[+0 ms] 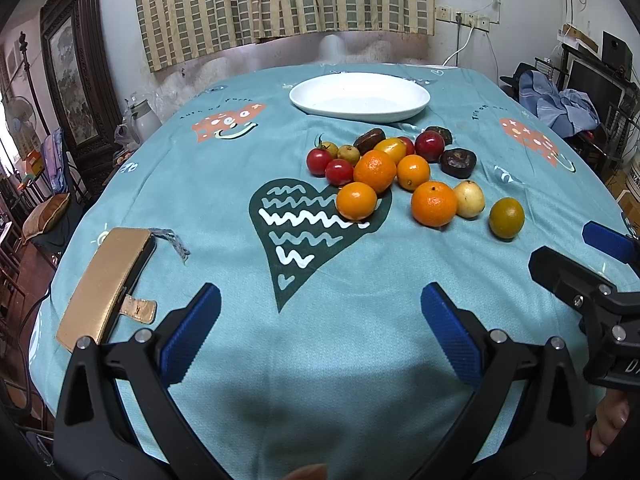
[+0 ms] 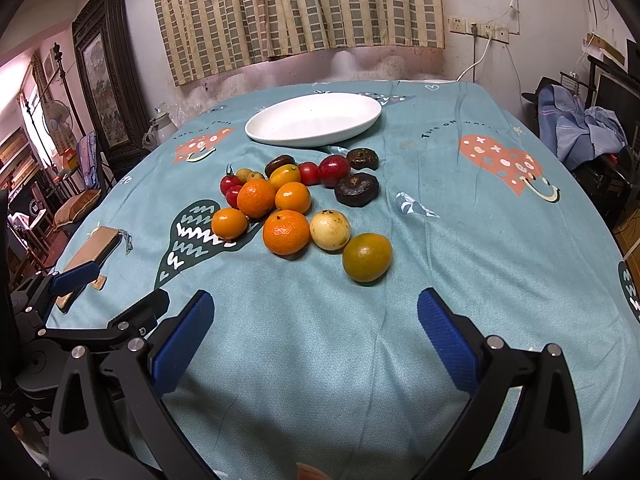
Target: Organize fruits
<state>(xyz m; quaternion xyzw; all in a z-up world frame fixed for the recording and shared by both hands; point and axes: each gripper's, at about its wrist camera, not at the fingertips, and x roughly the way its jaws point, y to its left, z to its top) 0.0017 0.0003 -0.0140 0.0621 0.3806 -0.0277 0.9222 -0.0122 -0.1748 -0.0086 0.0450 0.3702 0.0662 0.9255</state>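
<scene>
We hold the left claw (image 1: 320,320) and right claw (image 2: 316,320) spread wide and empty over the surface's (image 2: 460,248) near edge; the fruits (image 2: 286,232) (oranges, tomatoes, darker pieces) cluster mid-surface, just short of the white plate (image 2: 352,126) toward the far edge

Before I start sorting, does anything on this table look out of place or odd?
Yes: the gold wallet-style phone case near the table's left edge isn't fruit. All the fruit, like the greenish-orange citrus, lies loose on the teal patterned tablecloth, while the white oval plate behind the pile holds nothing.
</scene>
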